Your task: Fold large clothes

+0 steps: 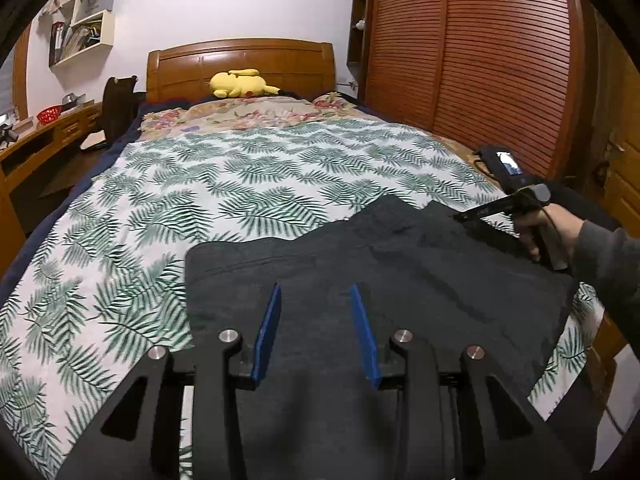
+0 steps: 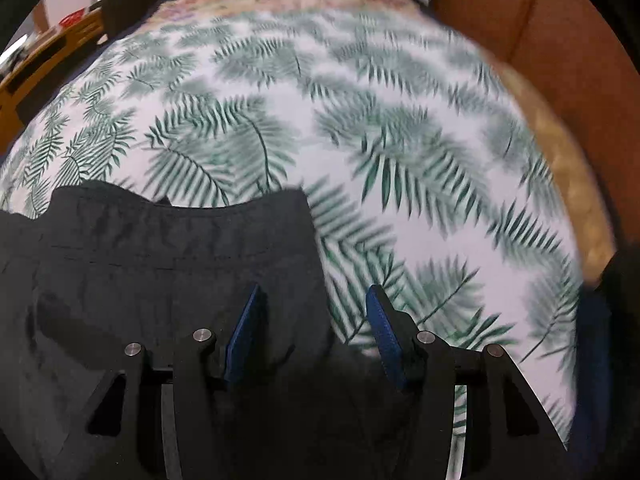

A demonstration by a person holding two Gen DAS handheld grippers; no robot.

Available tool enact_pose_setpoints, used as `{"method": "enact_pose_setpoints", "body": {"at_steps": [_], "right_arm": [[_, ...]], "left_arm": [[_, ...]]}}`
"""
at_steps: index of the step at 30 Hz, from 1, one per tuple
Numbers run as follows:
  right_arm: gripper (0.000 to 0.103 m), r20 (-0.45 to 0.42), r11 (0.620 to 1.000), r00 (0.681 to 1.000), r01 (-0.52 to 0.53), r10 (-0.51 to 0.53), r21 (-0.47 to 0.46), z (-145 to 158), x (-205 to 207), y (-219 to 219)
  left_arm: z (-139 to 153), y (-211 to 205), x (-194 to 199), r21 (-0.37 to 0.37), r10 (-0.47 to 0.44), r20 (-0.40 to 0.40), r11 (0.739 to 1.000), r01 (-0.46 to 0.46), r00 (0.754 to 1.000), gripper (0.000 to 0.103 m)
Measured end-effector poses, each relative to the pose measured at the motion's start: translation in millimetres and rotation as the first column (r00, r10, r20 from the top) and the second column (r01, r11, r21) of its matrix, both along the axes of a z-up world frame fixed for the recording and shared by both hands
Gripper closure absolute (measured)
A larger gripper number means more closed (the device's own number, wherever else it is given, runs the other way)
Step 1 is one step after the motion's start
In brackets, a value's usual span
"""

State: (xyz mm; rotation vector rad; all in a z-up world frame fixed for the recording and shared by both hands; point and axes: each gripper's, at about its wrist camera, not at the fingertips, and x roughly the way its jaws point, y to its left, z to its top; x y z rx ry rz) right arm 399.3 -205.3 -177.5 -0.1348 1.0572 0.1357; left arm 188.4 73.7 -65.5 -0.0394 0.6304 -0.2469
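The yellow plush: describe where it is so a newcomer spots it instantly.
Start at the wooden headboard at the bed's far end. The yellow plush lies against it, above the floral pillows. It is the only bright yellow thing there.

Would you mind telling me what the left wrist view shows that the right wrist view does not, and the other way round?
Only the left wrist view shows the person's hand holding the right gripper's handle over the dark garment, the wall shelves and the slatted wardrobe doors. Only the right wrist view shows the right gripper from behind, jaws apart over the garment's right edge, gripping nothing. Both show the leaf-print bedspread, the garment and the yellow plush toy at the headboard.
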Motion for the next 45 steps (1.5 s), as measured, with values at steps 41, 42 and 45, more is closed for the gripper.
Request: {"method": "enact_pose_setpoints", "body": {"at_steps": [41, 42, 45], "right_arm": [[0.047, 0.182, 0.968, 0.953, -0.249, 0.243, 0.009, 38.8, -216.1, -4.5], [0.047, 0.188, 0.971, 0.954, -0.240, 0.235, 0.004, 38.5, -220.4, -8.6], [0.047, 0.191, 0.979, 0.962, -0.203, 0.196, 0.019, 32.0, -225.8, -24.8]], "left_arm": [[-17.5, -55.8, -21.5, 0.012, -0.074, -0.047, 0.997, 0.075, 0.996, 0.068], [-18.8, -57.0, -23.0, 0.014, -0.076, -0.050, 0.997, 0.077, 0.996, 0.068], [-21.9, -59.1, -25.9, 0.016, -0.081, -0.060, 0.996, 0.082, 0.995, 0.068]]}}
